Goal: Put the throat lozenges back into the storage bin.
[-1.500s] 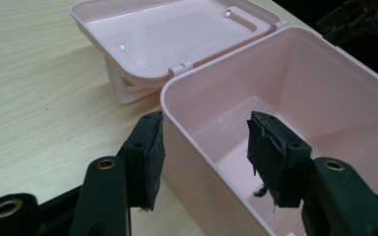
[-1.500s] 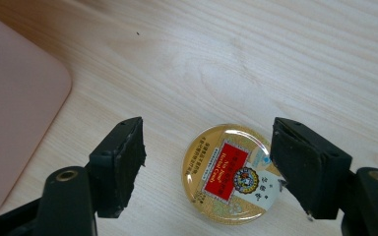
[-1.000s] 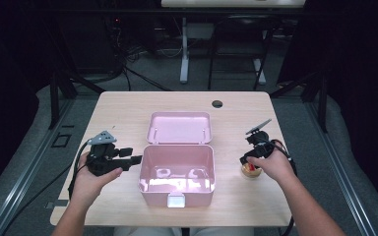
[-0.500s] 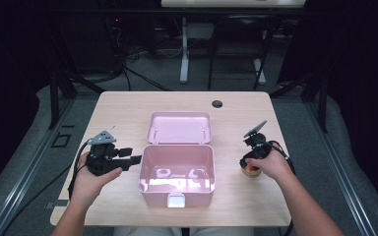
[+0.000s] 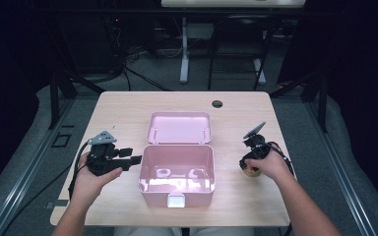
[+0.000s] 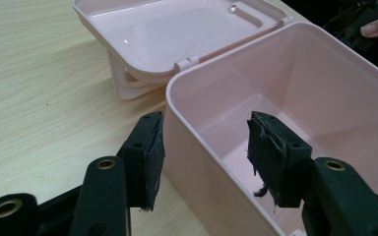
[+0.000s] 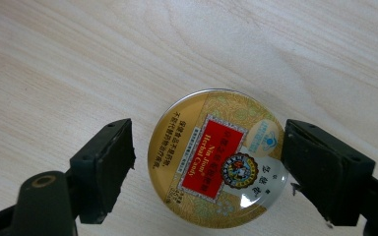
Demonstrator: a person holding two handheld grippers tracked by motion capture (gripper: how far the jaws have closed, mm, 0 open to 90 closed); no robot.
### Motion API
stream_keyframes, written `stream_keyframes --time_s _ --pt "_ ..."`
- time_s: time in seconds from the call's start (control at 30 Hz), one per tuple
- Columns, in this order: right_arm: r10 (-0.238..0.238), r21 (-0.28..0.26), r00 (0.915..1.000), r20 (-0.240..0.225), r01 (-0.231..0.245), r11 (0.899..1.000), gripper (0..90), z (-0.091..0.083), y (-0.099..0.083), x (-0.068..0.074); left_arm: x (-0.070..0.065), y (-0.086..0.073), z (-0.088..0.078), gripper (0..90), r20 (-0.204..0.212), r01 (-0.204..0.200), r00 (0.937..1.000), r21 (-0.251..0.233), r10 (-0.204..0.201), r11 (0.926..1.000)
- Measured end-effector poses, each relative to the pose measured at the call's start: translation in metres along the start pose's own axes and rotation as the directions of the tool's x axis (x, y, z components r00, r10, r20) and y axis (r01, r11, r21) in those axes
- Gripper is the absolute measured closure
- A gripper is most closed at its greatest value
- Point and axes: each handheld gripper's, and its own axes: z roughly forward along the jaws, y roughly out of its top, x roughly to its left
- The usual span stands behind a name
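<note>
Round candy tin [image 7: 218, 158], gold w/ red label, lies flat on the table [image 5: 128, 108], near-right part, just right of the open pink box [image 5: 177, 172]. Right gripper [image 7: 206, 164] points down over it, jaws straddling the tin: one pad left, one right, small gaps both sides, so spread wide and holding nothing yet. Jaws have just been opening, w/ the tin between them but not pressed.

My read: the step is grabbing the tin to drop it in the box. To do it well: lower until pads are level w/ the tin's rim, keep it centred between them, then close evenly. The tin is low and smooth w/ a domed lid, so a high or lopsided pinch will prob. slip or skate it across the wood. Squeeze at the widest line.

Left gripper [image 5: 137, 159] sits at the box's left wall, jaws apart w/ one pad outside, one inside the wall [image 6: 197, 147]; not clamped as far as I can see. Could steady the box if closed.

Around: box lid [image 5: 179, 127] is hinged back flat on the far side, out of the path. Box inside looks mostly bare. Small dark hole [image 5: 217, 103] in the table far off. Only obstacle is the box's right wall, so lift clear of it before moving over.
</note>
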Motion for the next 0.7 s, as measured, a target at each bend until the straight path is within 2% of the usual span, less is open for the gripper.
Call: stream_keyframes --time_s 0.3,0.33,0.47,0.57,0.7 --pt "0.006 -0.001 0.9999 0.011 -0.006 1.0 16.9 -0.0002 -0.001 -0.0031 0.0005 -0.0006 0.0011 47.7 0.001 0.003 1.0 0.007 -0.003 1.0" --pt "0.02 0.009 0.9997 0.013 -0.02 1.0 16.5 -0.0003 -0.0011 -0.0026 0.0005 -0.0006 0.0013 47.7 0.001 0.004 1.0 0.007 -0.004 1.0" --pt "0.009 0.007 0.9997 0.023 -0.009 1.0 16.3 0.0 -0.0013 -0.004 0.0008 -0.0007 0.0012 47.7 0.001 0.006 1.0 0.007 -0.006 1.0" --pt "0.019 0.019 0.9995 0.025 -0.019 1.0 15.8 0.0014 -0.0015 -0.0038 0.0013 -0.0008 0.0015 47.7 0.002 0.001 1.0 0.009 -0.001 1.0" --pt "0.006 0.035 0.9996 0.027 -0.007 0.999 15.3 0.0049 -0.0008 -0.0054 0.0012 -0.0008 0.0015 47.7 0.004 0.004 1.0 0.009 -0.004 0.9999"
